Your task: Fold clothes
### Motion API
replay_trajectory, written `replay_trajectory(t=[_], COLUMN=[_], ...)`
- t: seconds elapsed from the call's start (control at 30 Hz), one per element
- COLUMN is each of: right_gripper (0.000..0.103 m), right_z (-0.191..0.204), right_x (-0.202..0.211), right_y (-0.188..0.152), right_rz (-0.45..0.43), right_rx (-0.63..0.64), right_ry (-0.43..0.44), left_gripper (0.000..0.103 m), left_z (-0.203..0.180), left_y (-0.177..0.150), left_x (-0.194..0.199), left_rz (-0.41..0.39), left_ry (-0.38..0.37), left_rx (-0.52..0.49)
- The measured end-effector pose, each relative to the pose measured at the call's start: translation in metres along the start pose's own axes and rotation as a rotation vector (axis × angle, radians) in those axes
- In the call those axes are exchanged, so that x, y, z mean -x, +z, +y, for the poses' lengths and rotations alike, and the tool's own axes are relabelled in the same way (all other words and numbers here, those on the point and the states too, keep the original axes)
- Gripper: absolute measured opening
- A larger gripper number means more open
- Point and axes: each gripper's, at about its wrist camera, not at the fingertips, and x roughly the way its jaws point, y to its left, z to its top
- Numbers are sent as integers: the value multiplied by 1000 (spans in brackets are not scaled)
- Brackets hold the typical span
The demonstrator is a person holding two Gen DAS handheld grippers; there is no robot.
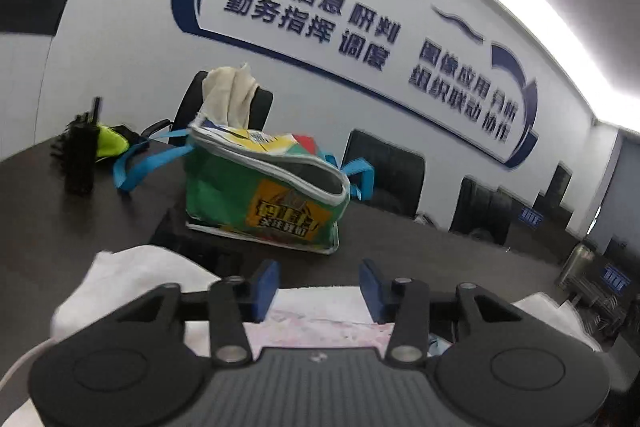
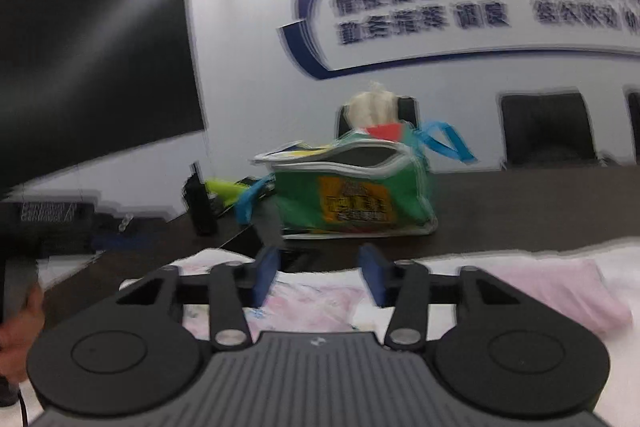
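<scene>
Pale pink-and-white clothing (image 2: 316, 301) lies on the dark table (image 1: 120, 211) just in front of the green bag (image 1: 260, 195), under your left gripper (image 1: 319, 287) and right gripper (image 2: 319, 273), both spread apart and empty, so grip a clean edge.

Clothes (image 1: 320, 311) on the table's (image 1: 80, 227) near edge, bag (image 1: 260, 195) behind them, chairs (image 1: 384, 171) beyond the bag.

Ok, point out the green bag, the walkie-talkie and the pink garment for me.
green bag (image 1: 224, 195): left wrist view, front panel.
walkie-talkie (image 1: 80, 155): left wrist view, black body.
pink garment (image 2: 560, 287): right wrist view, flat pink cloth.
</scene>
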Motion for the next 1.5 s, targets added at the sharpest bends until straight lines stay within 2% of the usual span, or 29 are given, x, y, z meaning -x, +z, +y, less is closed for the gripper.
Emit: replay_trajectory(t=[0.03,0.07,0.17,0.27,0.37,0.57,0.6,0.67,0.73,0.77,0.83,0.87,0.9,0.97,1.03,1.1,1.13,1.17,1.2,1.27,1.37,1.5], right_gripper=[25,18,12,12,12,12,12,13,14,14,14,14,14,15,23,46,51,60,70,81,82,85], right_z=[6,9,14,16,3,-22,-26,-7,12,20,26,21,15,2,0,0,0,0,1,3,7,9], right_x=[-11,-23,-54,-66,-62,-54,-52,-35,-37,-43,-51,-45,-38,-5,35,76,89,106,119,139,162,177], right_y=[1,-2,-18,-40,-39,-36,-36,-25,-27,-31,-43,-41,-38,-23,-10,-2,-1,-5,-11,-31,-71,-111], right_rz=[16,32,105,146,135,113,104,7,25,83,173,163,152,85,21,-24,-25,-13,11,94,215,316], right_rx=[12,20,6,-3,-24,-65,-70,-21,46,84,119,87,56,0,42,92,113,134,147,163,152,39], right_ry=[2,-2,-26,-24,-82,-197,-208,-106,-27,-29,-114,-135,-155,-172,-192,-206,-202,-194,-188,-173,-172,-194], left_gripper=[14,11,9,10,10,9,10,15,15,16,20,29,33,34,34,37,42,49,52,56,59,61], left_z=[-3,-1,16,26,22,26,26,25,23,23,23,26,29,33,31,23,17,11,3,-20,-57,-93], left_y=[-6,-14,-49,-78,-79,-71,-67,-63,-64,-64,-64,-62,-59,-52,-48,-48,-53,-58,-66,-92,-134,-174], left_x=[-12,-23,-42,-46,-43,-40,-39,-34,-28,-24,-15,-9,-2,16,40,68,83,96,107,126,138,141], left_rz=[20,42,85,73,74,59,52,43,56,62,74,77,78,63,47,61,75,89,100,127,200,260], left_ry=[21,44,79,83,97,86,83,82,88,98,120,142,174,239,280,291,289,284,268,219,164,188], left_rx=[-5,17,75,30,12,56,68,74,38,21,-5,1,7,-3,-11,3,15,23,22,7,-39,-130])
